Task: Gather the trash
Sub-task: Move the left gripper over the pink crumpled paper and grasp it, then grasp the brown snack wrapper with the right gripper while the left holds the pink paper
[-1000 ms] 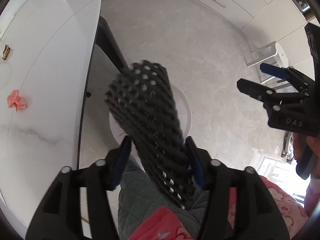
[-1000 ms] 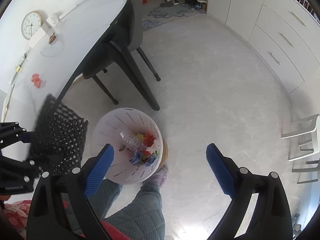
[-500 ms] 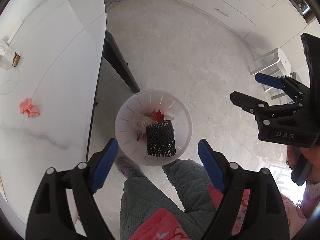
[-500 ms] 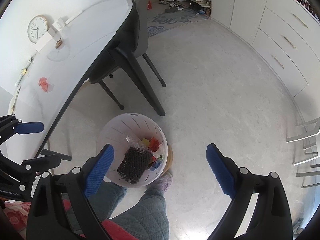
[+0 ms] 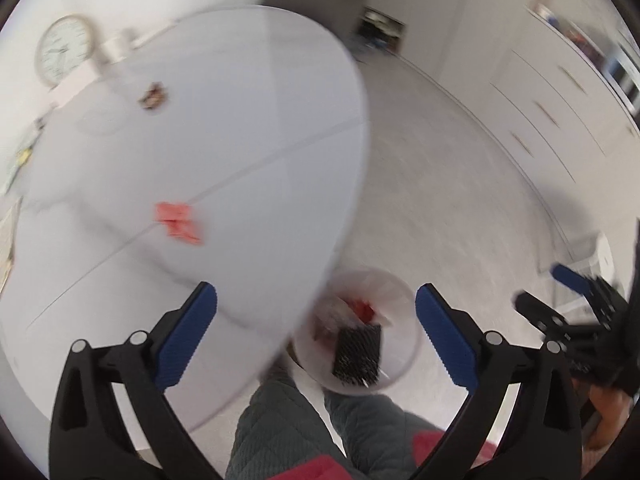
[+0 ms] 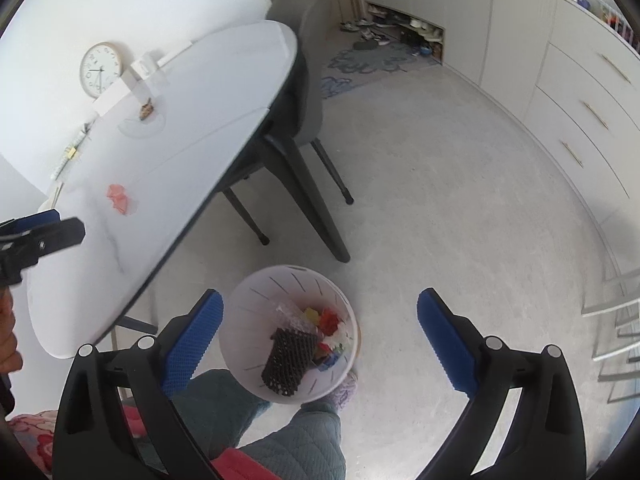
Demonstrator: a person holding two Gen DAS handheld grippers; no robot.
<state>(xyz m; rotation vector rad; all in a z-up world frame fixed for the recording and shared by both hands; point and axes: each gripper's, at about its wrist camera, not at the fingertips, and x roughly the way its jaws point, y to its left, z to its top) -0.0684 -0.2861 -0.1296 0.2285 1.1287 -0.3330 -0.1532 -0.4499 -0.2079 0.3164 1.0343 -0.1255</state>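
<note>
We see a pale speckled floor (image 6: 440,184) and white drawer cabinets (image 6: 580,92) along the wall. A grey chair (image 6: 308,80) stands tucked at the white oval surface (image 6: 192,128), and a round clock (image 6: 100,69) leans against the white wall.

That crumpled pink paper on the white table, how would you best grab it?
Probably from straight above, with the hand-held gripper's jaws closing across the middle of the crumpled pink paper. It lies low and loose on the bare white table with nothing touching it, so its raised creases are the only grip.

Open floor (image 6: 440,184) right of bin (image 6: 256,300); table (image 6: 192,148) edge overhanging left.
</note>
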